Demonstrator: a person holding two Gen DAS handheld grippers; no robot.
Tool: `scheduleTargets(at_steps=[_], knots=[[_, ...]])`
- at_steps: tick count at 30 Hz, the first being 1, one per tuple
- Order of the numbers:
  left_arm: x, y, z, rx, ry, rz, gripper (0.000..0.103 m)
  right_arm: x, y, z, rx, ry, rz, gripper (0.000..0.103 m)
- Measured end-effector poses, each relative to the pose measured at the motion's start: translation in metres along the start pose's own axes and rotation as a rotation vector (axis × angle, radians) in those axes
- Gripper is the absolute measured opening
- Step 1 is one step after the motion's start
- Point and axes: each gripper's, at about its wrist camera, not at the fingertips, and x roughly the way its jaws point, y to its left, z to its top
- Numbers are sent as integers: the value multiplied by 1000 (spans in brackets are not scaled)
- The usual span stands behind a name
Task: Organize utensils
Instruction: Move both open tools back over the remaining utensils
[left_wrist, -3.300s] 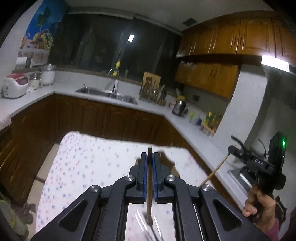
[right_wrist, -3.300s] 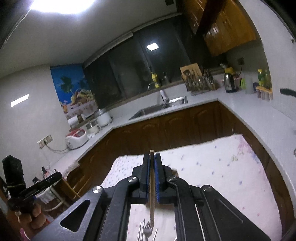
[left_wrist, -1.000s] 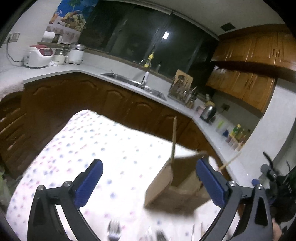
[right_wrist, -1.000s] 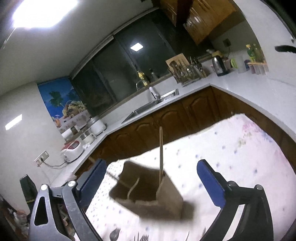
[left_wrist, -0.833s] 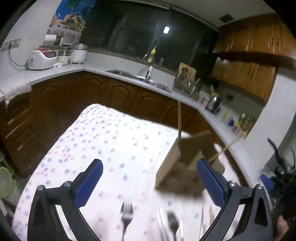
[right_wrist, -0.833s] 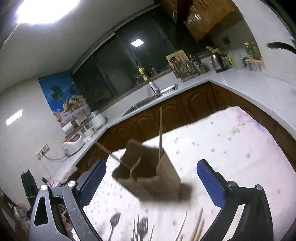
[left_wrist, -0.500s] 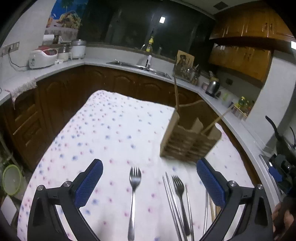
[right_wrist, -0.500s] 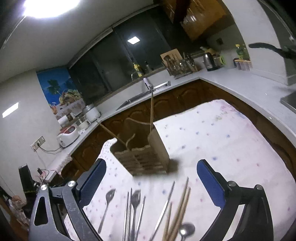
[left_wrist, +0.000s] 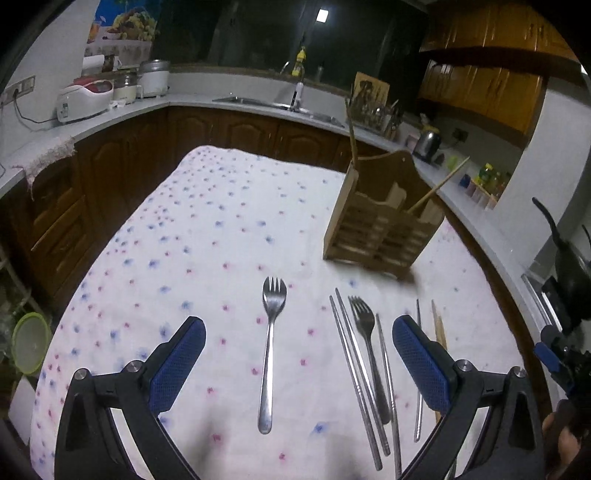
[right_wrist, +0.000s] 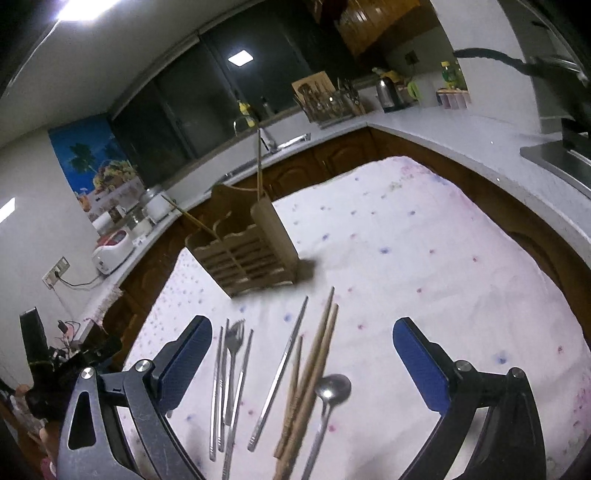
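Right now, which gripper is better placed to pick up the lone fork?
Left. The lone fork lies centered between the open left gripper; the right gripper faces the chopsticks.

Dim kitchen, ceiling light glaring, fisheye edges warped.

White cloth with pink-blue flowers, tan wooden caddy, blue-padded jaws
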Motion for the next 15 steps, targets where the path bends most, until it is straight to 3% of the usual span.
scheduleTargets(at_steps=[15], knots=[[45, -21, 14, 60, 128, 65, 100, 20, -3, 5, -30, 21, -47, 97]])
